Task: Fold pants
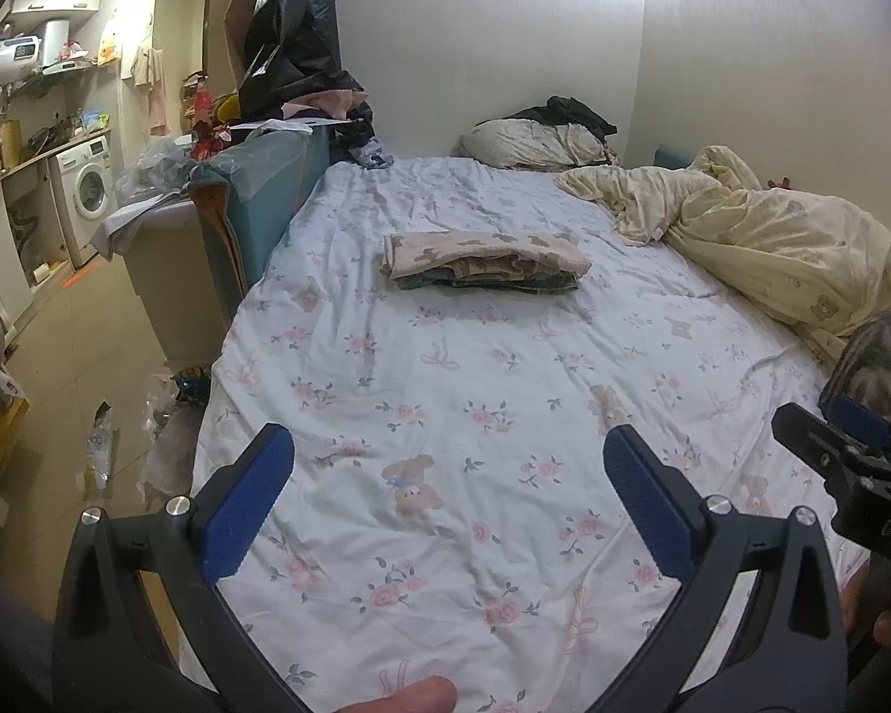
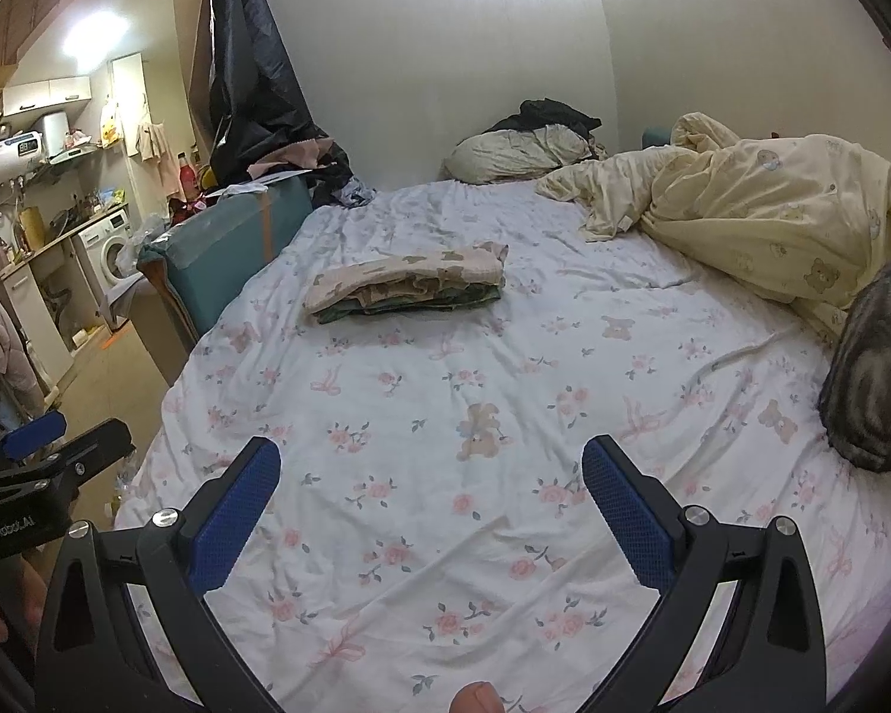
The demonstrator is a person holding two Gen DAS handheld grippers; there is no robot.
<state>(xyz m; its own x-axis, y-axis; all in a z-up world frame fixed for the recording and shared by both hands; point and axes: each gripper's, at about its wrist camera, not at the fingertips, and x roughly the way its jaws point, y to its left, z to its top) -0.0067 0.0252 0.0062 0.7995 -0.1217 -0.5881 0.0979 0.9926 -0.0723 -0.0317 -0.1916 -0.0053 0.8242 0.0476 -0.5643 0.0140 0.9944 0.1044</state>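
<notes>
The pants lie folded in a flat stack, beige with a bear print on top, on the middle of the bed's floral sheet. They also show in the right wrist view. My left gripper is open and empty, held above the near part of the sheet, well short of the pants. My right gripper is open and empty too, beside the left one. The right gripper shows at the right edge of the left wrist view, and the left gripper at the left edge of the right wrist view.
A grey tabby cat lies at the bed's right edge. A crumpled yellow duvet and a pillow fill the far right. A teal headboard panel stands at the left, with kitchen counter and washing machine beyond.
</notes>
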